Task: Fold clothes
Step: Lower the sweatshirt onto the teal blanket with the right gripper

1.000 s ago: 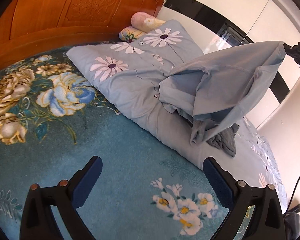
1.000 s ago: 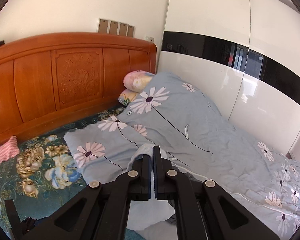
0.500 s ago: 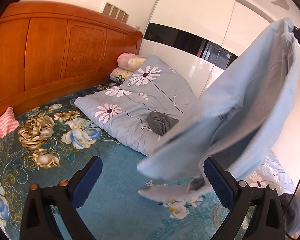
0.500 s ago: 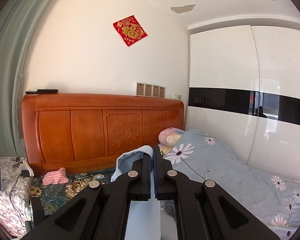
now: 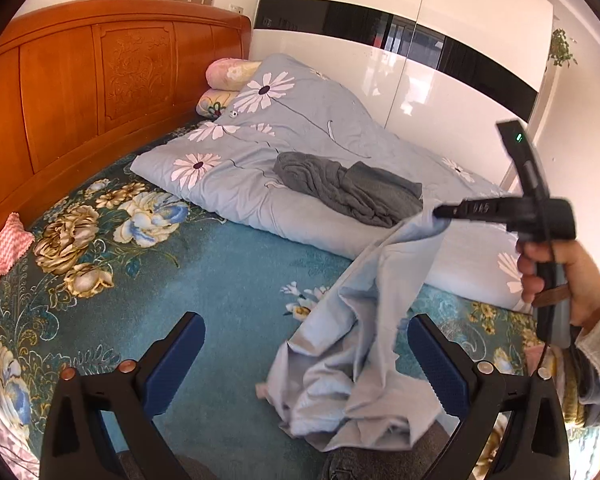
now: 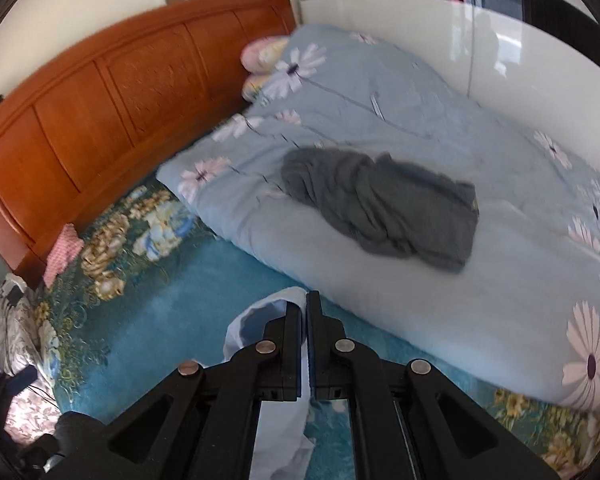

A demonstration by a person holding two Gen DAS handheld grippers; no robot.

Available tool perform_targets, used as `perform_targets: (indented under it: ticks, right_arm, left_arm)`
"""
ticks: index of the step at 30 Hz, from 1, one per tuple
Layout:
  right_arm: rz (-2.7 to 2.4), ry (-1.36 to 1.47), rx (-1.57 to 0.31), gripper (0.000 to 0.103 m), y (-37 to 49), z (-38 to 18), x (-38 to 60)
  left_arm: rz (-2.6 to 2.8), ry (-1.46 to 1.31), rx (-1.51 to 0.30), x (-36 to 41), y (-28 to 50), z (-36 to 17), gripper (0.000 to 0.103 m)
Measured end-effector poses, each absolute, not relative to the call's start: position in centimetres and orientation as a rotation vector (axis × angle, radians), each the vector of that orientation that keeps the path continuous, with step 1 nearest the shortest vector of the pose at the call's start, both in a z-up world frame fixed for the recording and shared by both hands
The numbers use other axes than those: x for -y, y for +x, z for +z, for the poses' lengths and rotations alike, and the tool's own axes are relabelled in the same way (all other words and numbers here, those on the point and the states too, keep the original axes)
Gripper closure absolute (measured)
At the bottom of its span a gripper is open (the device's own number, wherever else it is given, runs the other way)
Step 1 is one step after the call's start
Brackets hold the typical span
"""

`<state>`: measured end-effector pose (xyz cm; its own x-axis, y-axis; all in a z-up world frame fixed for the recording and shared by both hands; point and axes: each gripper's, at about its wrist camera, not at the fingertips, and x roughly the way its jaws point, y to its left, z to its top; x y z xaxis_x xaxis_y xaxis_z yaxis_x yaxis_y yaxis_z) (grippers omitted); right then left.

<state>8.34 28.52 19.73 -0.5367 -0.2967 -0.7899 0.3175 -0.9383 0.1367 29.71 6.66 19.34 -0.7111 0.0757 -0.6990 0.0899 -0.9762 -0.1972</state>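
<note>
My right gripper [image 6: 305, 300] is shut on a light blue garment [image 6: 256, 320]. In the left wrist view the right gripper [image 5: 440, 213] holds that garment [image 5: 360, 344] by one edge. The cloth hangs down and its lower part bunches on the teal floral bedspread [image 5: 228, 272]. My left gripper [image 5: 306, 336] is open and empty, low over the bedspread, with the bunched cloth between its fingers. A crumpled dark grey garment [image 5: 348, 188] lies on the pale blue daisy duvet [image 5: 260, 148]; it also shows in the right wrist view [image 6: 380, 208].
A wooden headboard [image 5: 100, 72] stands at the back left. Rolled pillows [image 5: 228, 76] lie by it. A pink checked cloth [image 5: 4, 252] sits at the left. A white wardrobe [image 5: 420, 60] lines the far side. A patterned fabric pile [image 6: 16, 332] lies at the bed's left edge.
The right gripper has swung down from high in the air, bringing the light blue garment onto the bedspread in front of the left gripper. The left gripper stays open.
</note>
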Motion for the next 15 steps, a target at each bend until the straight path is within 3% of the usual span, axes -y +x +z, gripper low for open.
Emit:
perform_targets:
  ticks: [4, 7, 8, 10, 11, 15]
  right_arm:
    - [-2.467, 1.618, 0.061, 0.101, 6.6, 10.3, -32.2]
    - [-2.461, 1.593, 0.137, 0.098, 7.9, 10.4, -32.7]
    - [-2.459, 1.585, 0.162, 0.094, 8.3, 10.4, -32.8]
    - [-2.454, 1.567, 0.212, 0.057, 9.1, 10.5, -33.1]
    - [-2.451, 1.559, 0.237, 0.053, 9.5, 10.5, -33.2]
    - [-2.437, 1.523, 0.335, 0.052, 11.2, 10.6, -33.8]
  left_arm:
    - [-2.834, 1.282, -0.304, -7.2, 29.7, 17.8, 0.0]
    - [-2.794, 1.339, -0.306, -7.2, 29.5, 16.6, 0.0]
    - [-2.778, 1.357, -0.316, -7.2, 29.3, 16.2, 0.0]
    - [-2.753, 1.384, -0.334, -7.1, 29.0, 15.5, 0.0]
    - [-2.743, 1.388, -0.34, -7.1, 28.9, 15.2, 0.0]
    - [-2.709, 1.357, -0.349, -6.7, 28.9, 15.1, 0.0]
